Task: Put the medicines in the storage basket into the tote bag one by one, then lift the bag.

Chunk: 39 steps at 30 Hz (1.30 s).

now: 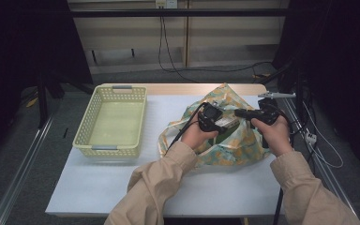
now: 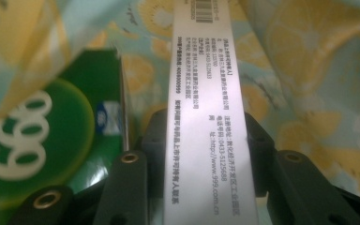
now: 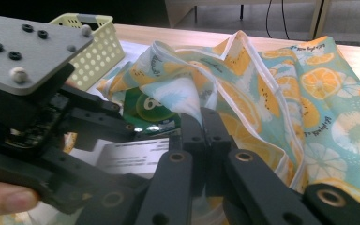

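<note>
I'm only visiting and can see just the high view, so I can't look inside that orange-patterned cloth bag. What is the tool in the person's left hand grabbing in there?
Observer: The left gripper has its jaws clamped on a flat silver box printed with small text and a barcode.
Operator: Is anything else in the bag?
Observer: Yes, a green box marked 999 lies right beside the silver one, inside the cloth bag.
Operator: And what is the right tool doing?
Observer: The right gripper has its jaws shut on the bag's white-lined fabric edge, pinching it near the opening.
</note>
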{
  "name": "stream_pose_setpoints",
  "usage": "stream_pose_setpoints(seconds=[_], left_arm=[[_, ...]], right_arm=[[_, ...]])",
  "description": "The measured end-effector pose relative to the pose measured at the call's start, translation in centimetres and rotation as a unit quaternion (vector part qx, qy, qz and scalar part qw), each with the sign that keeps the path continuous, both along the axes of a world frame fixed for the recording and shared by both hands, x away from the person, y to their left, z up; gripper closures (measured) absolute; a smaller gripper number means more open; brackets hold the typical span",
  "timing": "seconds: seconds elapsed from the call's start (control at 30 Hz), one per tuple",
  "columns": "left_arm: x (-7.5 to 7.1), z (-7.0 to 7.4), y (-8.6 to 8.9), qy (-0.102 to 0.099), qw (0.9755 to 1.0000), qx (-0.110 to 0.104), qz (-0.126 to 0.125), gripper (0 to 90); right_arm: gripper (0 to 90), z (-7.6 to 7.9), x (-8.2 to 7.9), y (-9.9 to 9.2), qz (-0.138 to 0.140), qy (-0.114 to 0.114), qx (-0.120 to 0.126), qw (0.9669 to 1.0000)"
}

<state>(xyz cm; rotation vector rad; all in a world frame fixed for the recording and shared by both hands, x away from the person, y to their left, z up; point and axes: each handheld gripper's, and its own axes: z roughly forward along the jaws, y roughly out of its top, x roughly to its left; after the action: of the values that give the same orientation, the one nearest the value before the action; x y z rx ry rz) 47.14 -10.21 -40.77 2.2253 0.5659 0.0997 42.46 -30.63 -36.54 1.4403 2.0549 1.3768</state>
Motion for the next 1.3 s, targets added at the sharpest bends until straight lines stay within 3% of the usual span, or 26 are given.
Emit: stream_pose_setpoints(seconds=[0.03, 0.1, 0.13, 0.2, 0.3, 0.43, 0.6, 0.7, 0.83, 1.07, 1.13, 1.2, 1.23, 1.27, 1.3], left_arm=[[0.1, -0.1, 0.0, 0.004, 0.9999, -0.009, 0.010, 59.8], [0.2, -0.3, 0.3, 0.033, 0.9985, -0.038, 0.023, 44.8], [0.1, -0.1, 0.4, 0.040, 0.9984, -0.031, 0.024, 35.6], [-0.3, 0.3, 0.7, 0.030, 0.9993, -0.004, 0.021, 27.0], [-1.3, 0.9, 1.8, 0.030, 0.9994, 0.001, 0.017, 17.6], [-2.2, 1.5, 4.2, 0.033, 0.9993, 0.003, 0.019, 15.7], [-2.6, 1.5, 7.5, 0.022, 0.9984, 0.017, 0.050, 15.0], [-2.7, 0.6, 8.7, 0.022, 0.9964, 0.034, 0.075, 12.0], [-2.8, -1.0, 9.0, 0.022, 0.9932, 0.062, 0.097, 10.5], [-2.6, -3.1, 8.2, 0.063, 0.9888, 0.078, 0.110, 18.0], [-2.8, -3.3, 8.1, 0.077, 0.9886, 0.067, 0.111, 27.7], [-3.1, -3.5, 7.8, 0.079, 0.9899, 0.065, 0.098, 45.0], [-3.3, -3.6, 7.6, 0.070, 0.9903, 0.073, 0.096, 54.2], [-3.4, -3.5, 7.4, 0.064, 0.9903, 0.077, 0.097, 55.5], [-3.5, -3.5, 7.3, 0.080, 0.9908, 0.069, 0.085, 65.2]], right_arm=[[90.0, 0.0, 0.0, 0.1, 0.002, 0.000, -0.002, 1.0000], [90.0, 0.0, -0.1, 0.3, 0.005, 0.001, -0.005, 1.0000], [90.0, 0.0, -0.2, 0.3, 0.006, 0.002, -0.006, 1.0000], [90.0, 0.0, -0.2, 0.3, 0.005, 0.003, -0.008, 0.9999], [90.0, 0.0, -0.2, 0.3, 0.005, 0.002, -0.010, 0.9999], [90.0, -0.1, -0.3, 0.4, 0.005, 0.001, -0.013, 0.9999], [90.0, -0.3, -0.5, 0.5, 0.001, 0.003, -0.015, 0.9999], [90.0, -0.3, -0.5, 0.7, 0.002, 0.002, -0.018, 0.9998], [90.0, -0.3, -0.3, 1.0, 0.005, 0.002, -0.022, 0.9997], [90.0, -0.5, -0.1, 1.5, 0.009, 0.004, -0.022, 0.9997], [90.0, -0.6, -0.1, 1.5, 0.010, 0.005, -0.019, 0.9997], [90.0, -0.6, -0.1, 1.5, 0.010, 0.006, -0.019, 0.9998], [90.0, -0.7, -0.1, 1.4, 0.010, 0.006, -0.018, 0.9998], [90.0, -0.7, -0.1, 1.3, 0.009, 0.006, -0.018, 0.9998], [90.0, -0.7, -0.1, 1.3, 0.010, 0.006, -0.018, 0.9998]])
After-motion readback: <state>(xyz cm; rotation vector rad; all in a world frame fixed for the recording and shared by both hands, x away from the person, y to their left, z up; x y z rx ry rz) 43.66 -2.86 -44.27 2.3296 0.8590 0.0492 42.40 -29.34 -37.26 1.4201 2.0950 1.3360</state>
